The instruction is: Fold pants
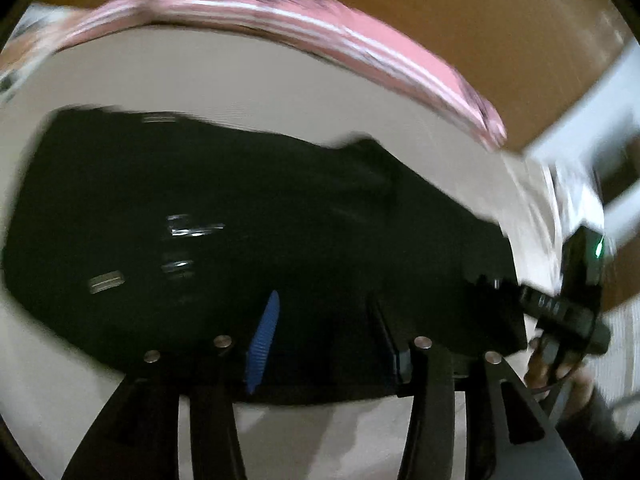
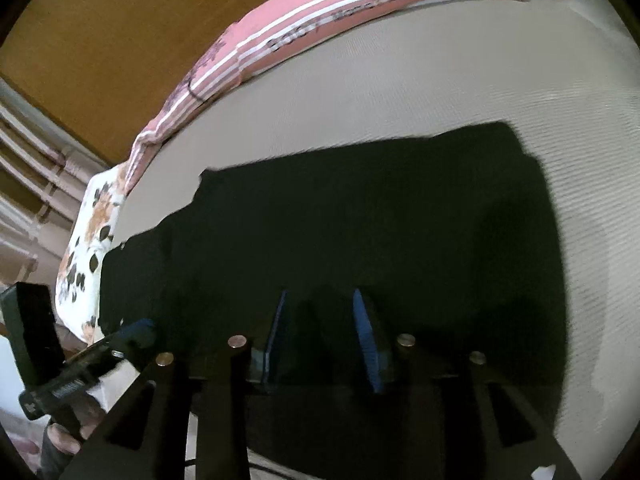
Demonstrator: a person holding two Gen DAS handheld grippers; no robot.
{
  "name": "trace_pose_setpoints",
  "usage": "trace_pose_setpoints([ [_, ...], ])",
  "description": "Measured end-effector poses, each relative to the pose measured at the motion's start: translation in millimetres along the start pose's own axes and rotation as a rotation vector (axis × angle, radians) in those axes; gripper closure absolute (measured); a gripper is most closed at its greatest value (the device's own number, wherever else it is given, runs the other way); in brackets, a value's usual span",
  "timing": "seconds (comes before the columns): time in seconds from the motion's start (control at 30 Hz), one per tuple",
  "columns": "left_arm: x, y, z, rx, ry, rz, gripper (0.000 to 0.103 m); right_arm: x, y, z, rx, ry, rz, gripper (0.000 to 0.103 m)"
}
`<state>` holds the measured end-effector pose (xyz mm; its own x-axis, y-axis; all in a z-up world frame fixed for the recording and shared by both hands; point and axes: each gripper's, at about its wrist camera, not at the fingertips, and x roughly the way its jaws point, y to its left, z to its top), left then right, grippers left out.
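Pants [image 1: 240,220], black, lie flat on the beige sheet [image 1: 240,72], long axis running left-right across the left wrist view, waistband hardware at the left end. Left gripper [image 1: 320,332] sits over the near edge, jaws wide, nothing held; right gripper [image 1: 560,312] is at the right end. Right wrist view: pants [image 2: 340,220] spread straight ahead, right gripper [image 2: 322,340] narrower, apparently empty, at the near hem. Striped pink pillow [image 2: 320,12] lies beyond the pants. Both grippers look equally near.
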<state>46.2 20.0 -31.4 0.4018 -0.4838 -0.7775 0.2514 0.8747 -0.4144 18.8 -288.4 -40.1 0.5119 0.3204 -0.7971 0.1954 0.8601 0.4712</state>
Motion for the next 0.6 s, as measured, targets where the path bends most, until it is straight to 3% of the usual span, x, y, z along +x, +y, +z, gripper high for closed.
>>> trace_pose_setpoints([
  [0.13,-50.0,64.9,-10.0,-0.192,-0.103,0.04,0.054,18.7,37.1,-11.6,-0.069,0.049,0.037,0.068],
  [0.27,-75.0,121.3,-20.6,-0.398,-0.179,0.043,0.053,41.9,80.9,-19.1,-0.161,0.101,0.064,0.065],
  [0.37,-73.1,149.6,-28.8,-0.526,-0.18,-0.002,0.052,59.6,113.4,-22.2,-0.218,0.146,0.108,0.065],
  [0.43,-63.3,160.4,-33.9,-0.583,-0.155,-0.055,0.048,74.3,131.8,-26.2,-0.213,0.223,0.16,0.065],
  [0.6,-46.1,190.6,-51.9,-0.779,-0.135,-0.167,0.046,73.2,154.7,-30.9,-0.247,0.208,0.185,0.054],
])
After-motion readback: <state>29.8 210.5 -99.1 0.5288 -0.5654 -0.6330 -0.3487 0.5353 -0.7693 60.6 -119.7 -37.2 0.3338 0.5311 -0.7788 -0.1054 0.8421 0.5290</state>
